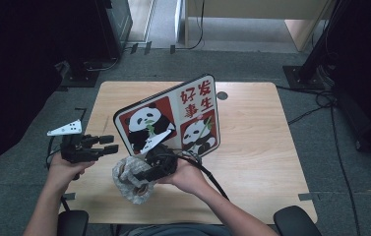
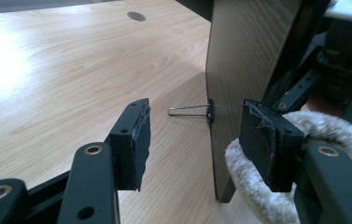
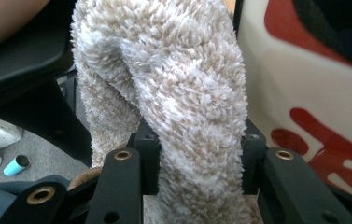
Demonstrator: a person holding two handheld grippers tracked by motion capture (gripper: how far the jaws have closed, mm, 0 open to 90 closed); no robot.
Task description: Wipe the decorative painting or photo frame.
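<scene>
The fluffy cloth (image 3: 183, 93), soft and light, sat pinched at its fold between the right tool's (image 3: 194, 154) jaws beside the panda board (image 1: 173, 118), while the left tool (image 2: 194, 140) stood open nearby.

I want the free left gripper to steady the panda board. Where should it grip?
Probably the board's thin near edge, approached from the left gripper's side with the jaws straddling it. The board stands nearly upright, edge-on between the open jaws, just above the fluffy cloth.
</scene>
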